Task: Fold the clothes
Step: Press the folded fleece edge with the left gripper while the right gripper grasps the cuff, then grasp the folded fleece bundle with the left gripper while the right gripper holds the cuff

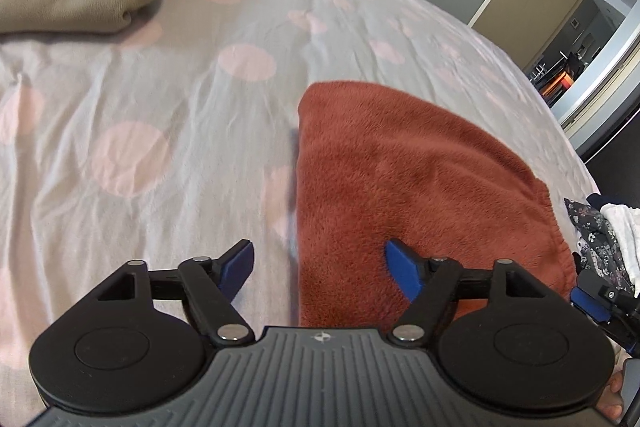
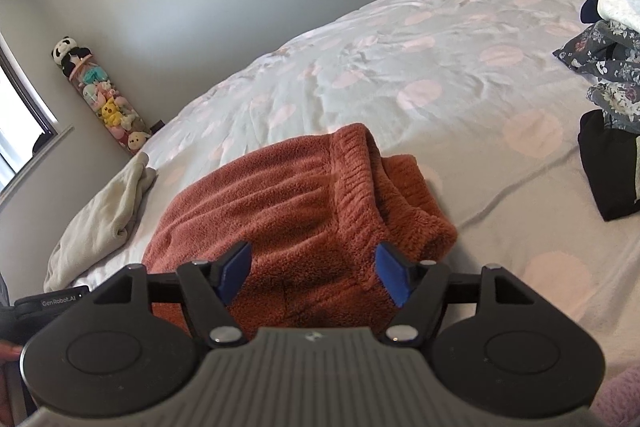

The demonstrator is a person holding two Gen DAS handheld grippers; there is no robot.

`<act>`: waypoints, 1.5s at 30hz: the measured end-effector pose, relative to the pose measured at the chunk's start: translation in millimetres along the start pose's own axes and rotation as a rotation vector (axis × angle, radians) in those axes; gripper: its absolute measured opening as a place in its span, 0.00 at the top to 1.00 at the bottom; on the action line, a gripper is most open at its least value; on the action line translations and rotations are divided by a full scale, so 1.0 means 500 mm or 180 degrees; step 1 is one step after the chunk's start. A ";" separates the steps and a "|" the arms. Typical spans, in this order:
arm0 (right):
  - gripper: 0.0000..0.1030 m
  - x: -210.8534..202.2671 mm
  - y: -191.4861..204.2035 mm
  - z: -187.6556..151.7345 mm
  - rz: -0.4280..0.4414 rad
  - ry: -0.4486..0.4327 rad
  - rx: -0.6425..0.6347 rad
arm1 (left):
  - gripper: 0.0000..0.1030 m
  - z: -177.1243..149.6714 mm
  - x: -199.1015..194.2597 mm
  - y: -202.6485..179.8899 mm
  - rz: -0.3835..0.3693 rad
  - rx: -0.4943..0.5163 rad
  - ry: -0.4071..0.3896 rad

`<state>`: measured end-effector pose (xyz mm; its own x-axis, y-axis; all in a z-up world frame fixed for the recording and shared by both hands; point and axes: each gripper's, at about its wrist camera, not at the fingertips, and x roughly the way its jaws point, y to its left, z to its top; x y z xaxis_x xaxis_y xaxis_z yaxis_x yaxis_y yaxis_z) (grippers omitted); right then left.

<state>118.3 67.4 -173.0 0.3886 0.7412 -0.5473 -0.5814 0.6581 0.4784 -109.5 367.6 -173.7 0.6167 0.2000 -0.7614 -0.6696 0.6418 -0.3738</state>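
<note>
Rust fleece folded on bed. Both tools, left tool and right tool, released, nothing gripped. Fleece likely soft, light, floppy, thick; best pinched at ribbed hem.

Taking the folded rust-red fleece as the marker, the bed beyond it lies bare and wide all the way toward the wall. To its left the beige folded garment sits near the bed's edge, with a strip of open sheet between the two. To its right a clear lane of sheet runs before the heap of floral and dark clothes, which blocks that side; how far the heap extends I can't quite tell.
</note>
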 end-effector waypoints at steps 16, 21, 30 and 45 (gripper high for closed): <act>0.26 0.077 -0.135 0.145 0.0063 0.0494 0.0397 | 0.27 0.041 0.032 0.025 -0.0287 -0.0116 0.0245; 0.19 0.174 -0.215 0.160 0.0370 0.1018 0.0685 | 0.27 0.055 0.063 0.022 -0.0382 -0.0157 0.0361; 0.12 0.275 -0.264 0.146 0.1023 0.1350 0.1077 | 0.27 0.057 0.103 0.039 -0.0536 -0.0362 0.0542; 0.51 0.327 -0.235 0.144 0.1554 0.1550 0.0861 | 0.50 0.049 0.114 0.022 -0.0599 -0.0437 0.0502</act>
<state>301.9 120.8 -269.4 -0.2667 0.8568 -0.4413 -0.3859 0.3246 0.8635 -71.8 404.1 -208.3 0.6707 -0.0377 -0.7408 -0.6059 0.5482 -0.5765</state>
